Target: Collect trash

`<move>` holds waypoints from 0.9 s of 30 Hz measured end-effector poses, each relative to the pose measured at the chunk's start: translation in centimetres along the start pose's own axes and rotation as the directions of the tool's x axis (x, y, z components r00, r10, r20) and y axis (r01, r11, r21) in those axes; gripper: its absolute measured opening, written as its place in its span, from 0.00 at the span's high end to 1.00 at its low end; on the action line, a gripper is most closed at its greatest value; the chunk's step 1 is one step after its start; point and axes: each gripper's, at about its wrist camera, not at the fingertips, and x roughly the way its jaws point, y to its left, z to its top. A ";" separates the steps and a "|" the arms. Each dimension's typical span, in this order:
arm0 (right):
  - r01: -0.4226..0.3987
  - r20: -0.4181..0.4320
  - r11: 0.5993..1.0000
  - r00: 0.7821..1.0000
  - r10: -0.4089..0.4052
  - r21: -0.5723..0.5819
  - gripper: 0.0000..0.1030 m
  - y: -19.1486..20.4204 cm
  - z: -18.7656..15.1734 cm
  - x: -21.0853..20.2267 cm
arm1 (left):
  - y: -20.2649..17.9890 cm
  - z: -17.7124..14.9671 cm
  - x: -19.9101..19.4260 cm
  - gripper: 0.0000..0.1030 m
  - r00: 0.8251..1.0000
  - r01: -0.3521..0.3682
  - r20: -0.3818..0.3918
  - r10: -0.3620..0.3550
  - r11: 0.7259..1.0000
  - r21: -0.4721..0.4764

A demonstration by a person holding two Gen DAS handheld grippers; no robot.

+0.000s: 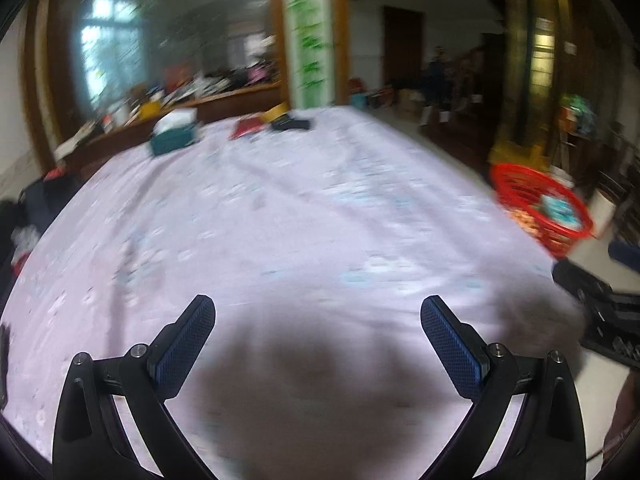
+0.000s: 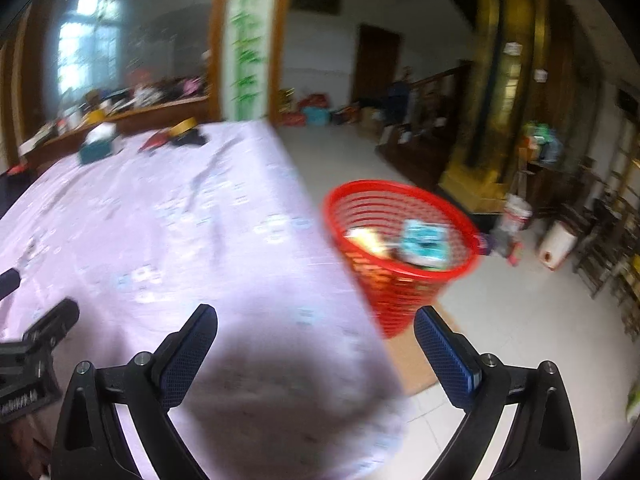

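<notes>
Ahead of the wide, empty right tongs (image 2: 316, 330), the round red plastic mesh basket (image 2: 404, 240) stands mouth-up beside the bench (image 2: 160, 220); left tongs (image 1: 318, 322) likewise gape.

Waste basket (image 2: 400, 240) on floor (image 2: 500, 320) just right of desk (image 2: 180, 220); wrappers (image 2: 420, 240) inside; tissue box (image 2: 96, 148), tape roll (image 2: 182, 126) at desk's far end.

Each tool is matte black plastic: two curved, ribbed arms carrying round silver screws at the pivots, ending in flat fingers faced with blue dimpled pads. The left tool (image 1: 318, 322) and right tool (image 2: 316, 330) look alike, their pads (image 1: 452, 346) textured in a fine grid.
</notes>
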 end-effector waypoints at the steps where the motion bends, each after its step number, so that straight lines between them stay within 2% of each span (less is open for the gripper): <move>1: -0.040 -0.023 0.999 0.999 0.040 -0.009 0.03 1.0 0.4 0.6 | 1.7 0.2 0.5 0.01 1.000 -0.016 -0.025 0.015 0.999 -0.032; 3: -0.105 -0.058 0.993 0.993 0.102 -0.052 0.03 3.6 1.3 1.9 | 4.5 0.5 1.3 0.01 0.996 -0.057 -0.068 0.052 0.995 -0.082; 6: -0.251 -0.155 0.965 0.959 0.237 -0.076 0.03 7.6 2.5 4.3 | 9.3 0.5 2.7 0.01 0.983 -0.126 -0.151 0.103 0.980 -0.156; 7: -0.262 -0.173 0.962 0.954 0.245 -0.083 0.03 9.0 2.8 5.2 | 11.0 0.4 3.3 0.01 0.977 -0.139 -0.187 0.105 0.974 -0.181; 12: -0.260 -0.232 0.957 0.946 0.225 -0.130 0.03 14.6 4.0 9.5 | 16.3 -0.1 5.3 0.01 0.958 -0.183 -0.263 0.117 0.953 -0.241; 14: -0.267 -0.271 0.954 0.936 0.223 -0.136 0.03 16.3 4.2 11.3 | 17.4 -0.3 6.2 0.01 0.951 -0.184 -0.290 0.108 0.950 -0.251; 17: -0.268 -0.299 0.958 0.927 0.228 -0.100 0.03 17.1 4.1 12.6 | 17.8 -0.6 7.5 0.01 0.941 -0.184 -0.321 0.108 0.958 -0.218; 19: -0.253 -0.299 0.962 0.930 0.212 -0.104 0.02 17.9 4.4 13.2 | 18.0 -0.8 8.2 0.01 0.939 -0.181 -0.328 0.107 0.962 -0.205; 20: -0.243 -0.297 0.963 0.933 0.202 -0.112 0.01 18.3 4.5 13.5 | 18.1 -0.8 8.5 0.01 0.937 -0.162 -0.340 0.083 0.964 -0.209; 22: -0.229 -0.290 0.966 0.939 0.185 -0.124 0.01 18.9 4.9 13.9 | 18.2 -0.6 8.7 0.01 0.943 -0.129 -0.328 0.050 0.967 -0.221; 23: -0.214 -0.283 0.966 0.945 0.167 -0.146 0.00 19.3 4.8 14.1 | 18.3 -0.5 8.8 0.01 0.942 -0.130 -0.332 0.051 0.967 -0.220; 27: -0.220 -0.281 0.964 0.944 0.172 -0.150 0.00 19.5 5.1 14.2 | 18.2 -0.3 9.5 0.01 0.937 -0.133 -0.343 0.063 0.974 -0.185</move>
